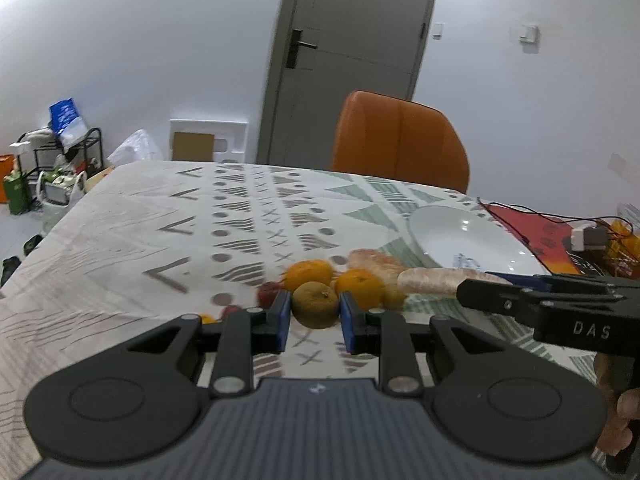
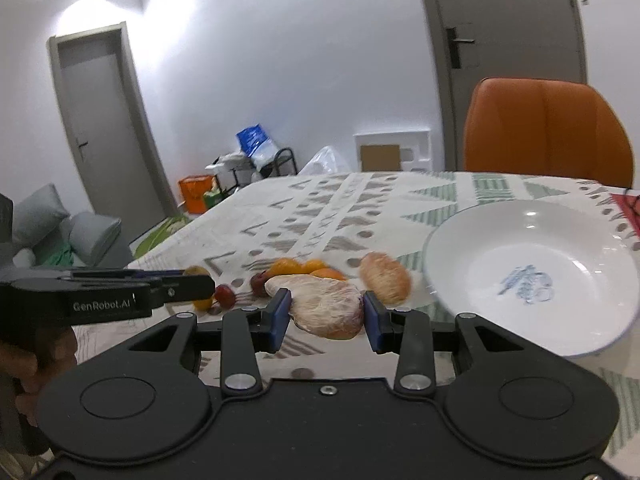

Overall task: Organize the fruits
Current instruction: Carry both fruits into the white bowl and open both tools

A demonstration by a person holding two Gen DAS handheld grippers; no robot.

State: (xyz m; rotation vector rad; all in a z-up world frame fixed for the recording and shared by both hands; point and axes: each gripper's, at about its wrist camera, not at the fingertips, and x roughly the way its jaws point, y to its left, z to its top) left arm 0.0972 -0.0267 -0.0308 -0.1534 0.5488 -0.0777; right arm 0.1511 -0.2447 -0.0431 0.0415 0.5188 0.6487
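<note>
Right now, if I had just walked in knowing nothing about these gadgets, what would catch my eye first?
Probably the two hand-held grippers, each clamped on fruit: the left gripper holds a brownish-green round fruit, the right gripper a peeled pomelo segment. Next, the big white bowl, empty, right of the loose fruit on the patterned tablecloth, and the orange chair behind the table.

Fruits (image 2: 304,276) lie left of bowl (image 2: 532,276) on table (image 2: 320,208).

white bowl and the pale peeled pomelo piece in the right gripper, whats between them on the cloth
In the right wrist view, a second peeled pomelo segment lies between the white bowl and the held pomelo piece, near the bowl's rim.
</note>
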